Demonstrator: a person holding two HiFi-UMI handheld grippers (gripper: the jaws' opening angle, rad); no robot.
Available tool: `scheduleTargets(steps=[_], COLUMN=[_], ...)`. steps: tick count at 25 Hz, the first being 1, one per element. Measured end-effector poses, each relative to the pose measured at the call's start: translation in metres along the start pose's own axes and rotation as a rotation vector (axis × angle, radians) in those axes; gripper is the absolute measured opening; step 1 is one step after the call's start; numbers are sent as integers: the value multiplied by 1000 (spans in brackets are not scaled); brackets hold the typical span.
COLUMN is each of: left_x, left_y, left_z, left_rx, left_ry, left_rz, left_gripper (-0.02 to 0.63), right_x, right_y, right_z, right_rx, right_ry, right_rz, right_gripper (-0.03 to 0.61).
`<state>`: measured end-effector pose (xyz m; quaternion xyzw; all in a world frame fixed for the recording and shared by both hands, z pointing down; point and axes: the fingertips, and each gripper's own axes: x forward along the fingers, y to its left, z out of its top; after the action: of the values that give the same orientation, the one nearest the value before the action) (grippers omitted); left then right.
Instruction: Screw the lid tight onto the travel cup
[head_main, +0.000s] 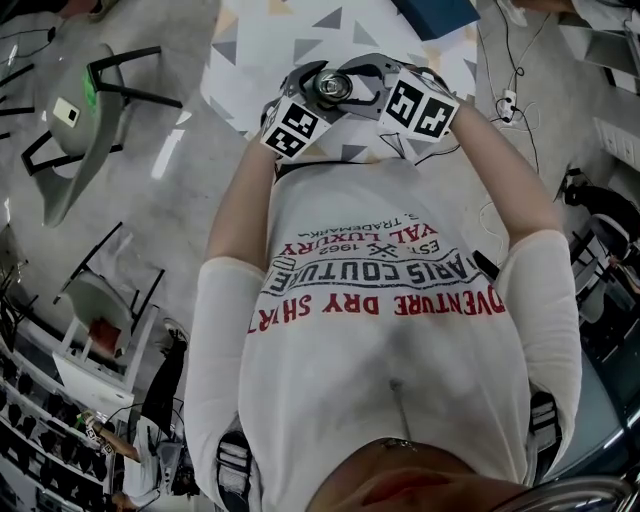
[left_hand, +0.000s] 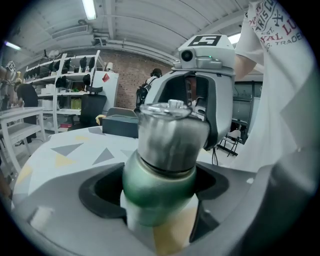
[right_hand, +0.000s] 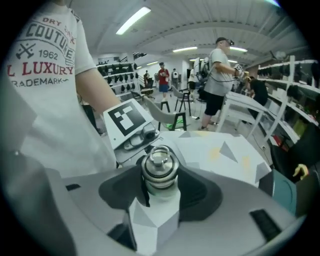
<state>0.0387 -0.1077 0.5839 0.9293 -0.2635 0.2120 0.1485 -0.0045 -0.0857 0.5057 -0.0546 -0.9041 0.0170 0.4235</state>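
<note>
In the head view, the travel cup (head_main: 330, 87) was held up before the person's chest, over the near edge of the triangle-patterned table (head_main: 265, 40). It sat between the left claw (head_main: 312, 97) and the right claw (head_main: 356, 88), probably so that one could steady it while the other turned. The shirt (head_main: 390, 290) read, upside down, "COUTURE", "DRY" and "1962".

In the left gripper view, the left claw was clenched round the cup's green body, just below the steel lid (left_hand: 170, 132). That hold looked meant to stop the body spinning. No brand showed on the cup.

The right gripper view looked end-on at the lid's top ring (right_hand: 159, 160). The right claw's pads pressed the lid on both sides, grasping it, well placed for twisting. Whether the lid was fully tight could not be told. The shirt here showed "L LUXURY" and "1962".
</note>
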Motion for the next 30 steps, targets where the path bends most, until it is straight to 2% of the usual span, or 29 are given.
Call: scheduleTargets(steps=[4, 8, 11, 15, 17, 19, 26, 30], left_x=[2, 1, 1, 2, 1, 0, -2, -2], left_y=[2, 2, 3, 5, 2, 1, 1, 1], left_z=[-1, 2, -1, -5, -1, 3, 8, 6], left_rx=[-3, -1, -12, -13, -8, -4, 0, -2], left_ry=[-2, -2, 1, 3, 5, 1, -3, -1], left_rz=[-1, -6, -2, -4, -12, -12, -9, -8], left_gripper=[399, 400, 400, 402, 402, 402, 402, 402], right_x=[1, -1, 0, 2, 0, -3, -19, -14], right_y=[-4, -7, -7, -8, -4, 1, -3, -1], right_z=[-2, -2, -2, -3, -4, -5, -13, -7], right_rx=[138, 254, 319, 346, 300, 212, -4, -148], right_ry=[-45, -59, -53, -37, 1, 50, 204, 299], right_rz=[-127, -217, -264, -283, -263, -222, -71, 53], right_gripper=[235, 235, 235, 235, 235, 269, 273, 272])
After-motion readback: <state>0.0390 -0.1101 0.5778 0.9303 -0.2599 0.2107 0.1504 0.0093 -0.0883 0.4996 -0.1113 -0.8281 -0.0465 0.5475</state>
